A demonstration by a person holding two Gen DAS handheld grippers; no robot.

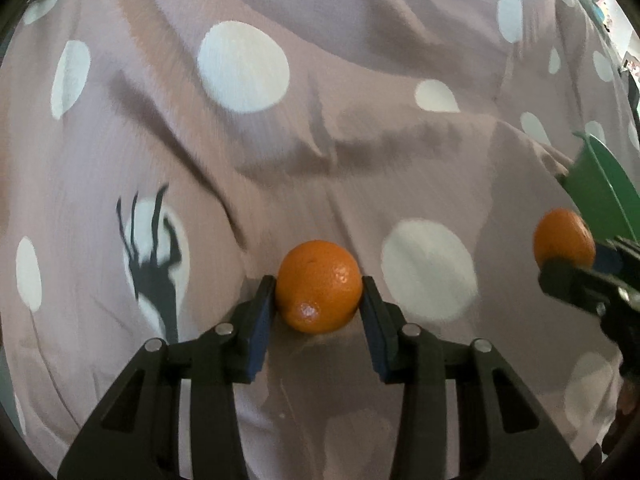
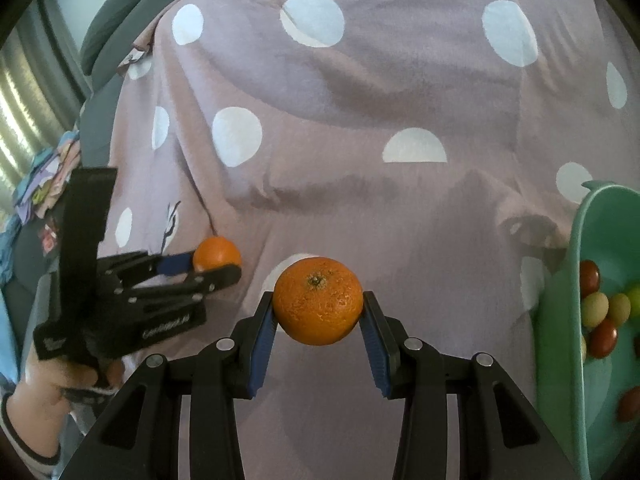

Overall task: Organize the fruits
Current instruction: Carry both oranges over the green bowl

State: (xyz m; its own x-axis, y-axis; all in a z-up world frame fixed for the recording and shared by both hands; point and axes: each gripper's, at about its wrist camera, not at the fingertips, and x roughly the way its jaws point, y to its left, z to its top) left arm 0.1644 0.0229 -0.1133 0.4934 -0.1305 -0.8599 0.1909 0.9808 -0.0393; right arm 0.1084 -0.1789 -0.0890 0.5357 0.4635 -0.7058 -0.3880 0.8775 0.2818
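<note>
Oranges fill both of my grips, and I place everything here against the teal plastic bowl (image 2: pixel 560 320), which sits at the far right on the mauve bedspread with pale dots (image 2: pixel 360 100).

Farthest from the bowl, my left gripper (image 1: pixel 319 294) has its blue pads clamped on one round orange (image 1: pixel 319 292), flanks pinched, lifted just off the cloth as far as I can judge. In the right wrist view that gripper (image 2: pixel 224 266) lies nearly level, pointing toward the bowl, with my left hand (image 2: pixel 60 376) wrapped round its handle below.

Nearer the bowl, my right gripper (image 2: pixel 318 308) is closed on a second round orange (image 2: pixel 318 300), stem scar up, fingers reaching forward and level. From the left wrist view it (image 1: pixel 568 264) sits just beside the bowl's green-looking wall (image 1: pixel 600 192).

Inside the bowl lie small red and yellowish fruits (image 2: pixel 600 316).

Risks, as I judge them: both oranges are held only at the pad tips, so a quick swing could roll one out onto the soft folds. Dropped from height, an orange could bruise the small fruits or tip the bowl, which rests on wrinkled cloth. Both grippers converging there could also knock together.
</note>
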